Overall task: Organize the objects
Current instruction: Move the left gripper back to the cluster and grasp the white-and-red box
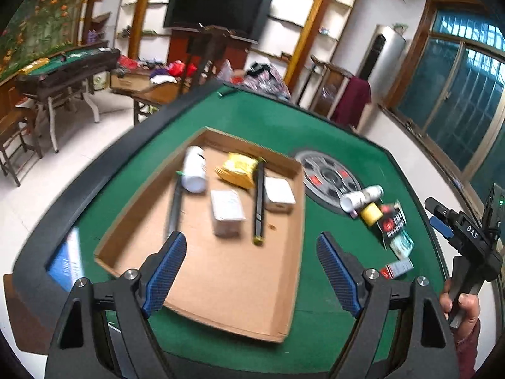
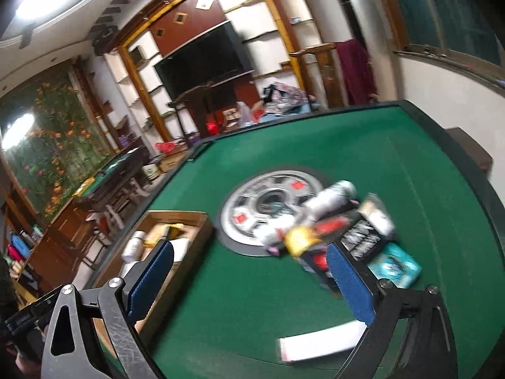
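The green felt-covered worktop (image 1: pixel 331 132) carries a shallow brown cardboard tray (image 1: pixel 240 284) and, well apart from it on the right in the left wrist view, a loose cluster of small items. Inside the tray lie a white cylindrical plastic bottle (image 1: pixel 195 173) on its side, a crumpled yellow foil packet (image 1: pixel 236 170), two white rectangular boxes (image 1: pixel 227 213), a long black stick with yellow-green ends (image 1: pixel 259 202) and a grey slender rod (image 1: pixel 175 208) near the tray's left wall. The cluster sits partly on the round silver-and-black centre disc (image 1: pixel 328 178) of the worktop and includes a second white bottle (image 1: pixel 363 197), a yellow cylindrical roll (image 1: pixel 371 214), a black printed packet (image 1: pixel 393 222) and a teal carton (image 1: pixel 401 243). The left tool (image 1: pixel 251 249) hovers above the near end of the tray with its blue-padded jaws spread wide and nothing between them. The right tool (image 2: pixel 252 271) hovers above the worktop between the tray and the cluster, jaws likewise spread wide and holding nothing; its right finger (image 2: pixel 350 284) stands in front of the cluster, contact not determinable owing to blur. A flat white rectangular carton (image 2: pixel 322 344) lies on the felt near that finger.
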A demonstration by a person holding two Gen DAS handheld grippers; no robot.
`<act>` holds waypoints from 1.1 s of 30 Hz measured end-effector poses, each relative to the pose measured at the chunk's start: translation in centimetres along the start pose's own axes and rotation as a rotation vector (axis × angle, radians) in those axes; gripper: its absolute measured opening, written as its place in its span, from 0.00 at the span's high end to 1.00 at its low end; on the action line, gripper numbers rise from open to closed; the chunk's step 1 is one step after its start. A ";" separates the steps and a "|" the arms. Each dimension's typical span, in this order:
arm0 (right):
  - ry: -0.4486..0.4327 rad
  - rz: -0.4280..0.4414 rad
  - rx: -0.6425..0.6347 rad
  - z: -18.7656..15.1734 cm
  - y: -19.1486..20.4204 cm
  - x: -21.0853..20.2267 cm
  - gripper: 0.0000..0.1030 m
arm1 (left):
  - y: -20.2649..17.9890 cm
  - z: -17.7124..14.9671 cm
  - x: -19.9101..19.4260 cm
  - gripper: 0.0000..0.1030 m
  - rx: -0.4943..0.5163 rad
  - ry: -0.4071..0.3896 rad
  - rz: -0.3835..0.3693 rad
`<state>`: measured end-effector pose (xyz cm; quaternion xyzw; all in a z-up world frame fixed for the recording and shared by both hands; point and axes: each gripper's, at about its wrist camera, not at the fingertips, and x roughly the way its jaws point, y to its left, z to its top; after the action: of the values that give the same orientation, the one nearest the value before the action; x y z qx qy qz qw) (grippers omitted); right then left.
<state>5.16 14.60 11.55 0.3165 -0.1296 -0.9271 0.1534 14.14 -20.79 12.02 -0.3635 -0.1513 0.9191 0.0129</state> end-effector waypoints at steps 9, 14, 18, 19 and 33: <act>-0.088 -0.127 0.116 0.7 -6.8 -3.7 0.03 | 1.5 0.0 -0.4 0.19 -0.063 -0.014 0.062; -0.165 -0.095 0.081 1.4 -5.4 -5.3 0.00 | 2.8 -0.1 -0.5 0.19 -0.104 -0.010 0.086; -0.090 -0.072 0.024 0.8 -3.8 -2.9 0.00 | 3.1 -0.1 -0.1 0.19 -0.116 0.005 0.091; -0.081 -0.063 0.020 0.6 -3.6 -2.6 0.00 | 3.2 -0.1 -0.1 0.19 -0.117 0.006 0.091; -0.083 -0.124 -0.074 1.2 -3.3 -0.6 0.00 | 4.4 0.0 0.6 0.19 -0.150 0.017 0.123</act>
<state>4.13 18.04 11.68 0.2792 -0.0816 -0.9513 0.1017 14.12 -24.92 10.36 -0.3796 -0.1969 0.9013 -0.0694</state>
